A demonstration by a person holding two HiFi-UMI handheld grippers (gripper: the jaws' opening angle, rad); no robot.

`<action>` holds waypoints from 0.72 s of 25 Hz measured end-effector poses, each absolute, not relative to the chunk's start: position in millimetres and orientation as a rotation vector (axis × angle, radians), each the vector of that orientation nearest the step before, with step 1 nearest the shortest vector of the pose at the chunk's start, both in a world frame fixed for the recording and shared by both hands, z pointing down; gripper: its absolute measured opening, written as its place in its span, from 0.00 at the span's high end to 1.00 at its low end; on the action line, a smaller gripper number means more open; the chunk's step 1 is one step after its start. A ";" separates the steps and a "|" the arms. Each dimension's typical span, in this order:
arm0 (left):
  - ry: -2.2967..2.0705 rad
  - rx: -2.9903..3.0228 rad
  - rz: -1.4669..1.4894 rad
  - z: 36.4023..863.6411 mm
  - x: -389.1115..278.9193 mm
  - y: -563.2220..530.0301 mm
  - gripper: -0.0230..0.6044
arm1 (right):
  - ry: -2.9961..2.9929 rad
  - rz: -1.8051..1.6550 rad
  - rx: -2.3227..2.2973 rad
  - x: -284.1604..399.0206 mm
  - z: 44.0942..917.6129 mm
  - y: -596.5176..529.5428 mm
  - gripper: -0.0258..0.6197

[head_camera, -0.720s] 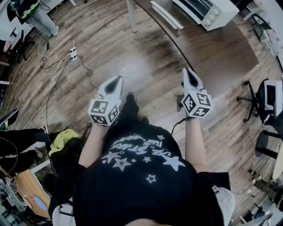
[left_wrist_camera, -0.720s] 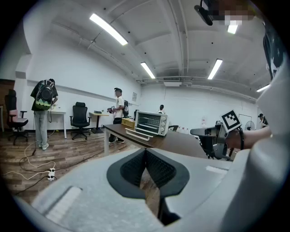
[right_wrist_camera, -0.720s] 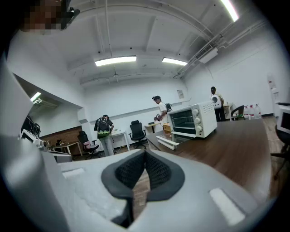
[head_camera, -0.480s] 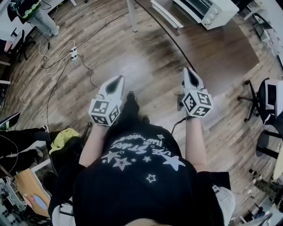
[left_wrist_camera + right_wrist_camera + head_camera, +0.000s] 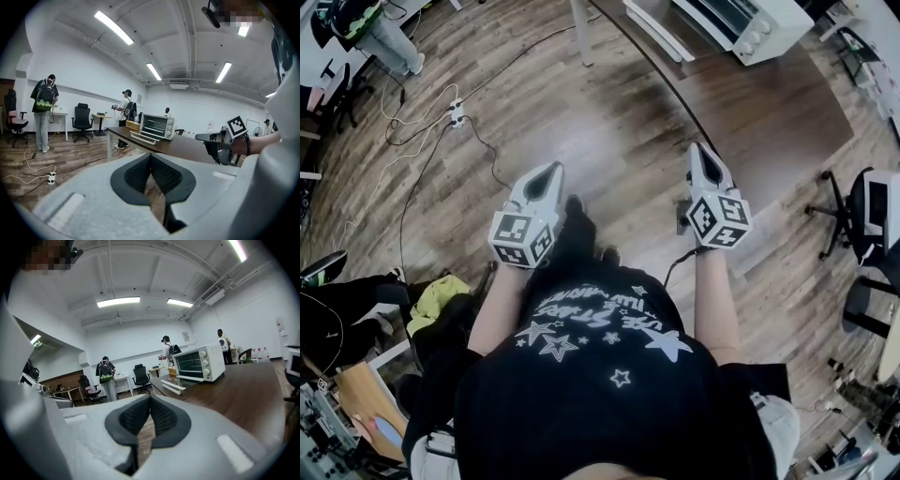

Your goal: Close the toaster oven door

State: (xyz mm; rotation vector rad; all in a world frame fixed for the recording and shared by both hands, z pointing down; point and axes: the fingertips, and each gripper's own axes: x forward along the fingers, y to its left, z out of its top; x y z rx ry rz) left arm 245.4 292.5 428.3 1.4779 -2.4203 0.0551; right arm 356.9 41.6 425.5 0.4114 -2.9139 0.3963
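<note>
Head view downward; gripper views toward toaster oven (image 5: 199, 363)

The toaster oven (image 5: 741, 21) is white and stands on a dark brown table (image 5: 769, 103). The floor (image 5: 534, 94) is brown wood-plank. The left gripper (image 5: 549, 169) and right gripper (image 5: 698, 152) are pale grey, with black dimpled pads (image 5: 165, 177) and black-and-white square markers. The person's shirt (image 5: 609, 394) is black with white stars.
</note>
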 end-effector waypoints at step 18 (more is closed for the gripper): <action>-2.369 1.625 0.049 421.0 29.0 244.9 0.95 | -2.915 0.424 0.575 170.4 407.3 6.2 0.77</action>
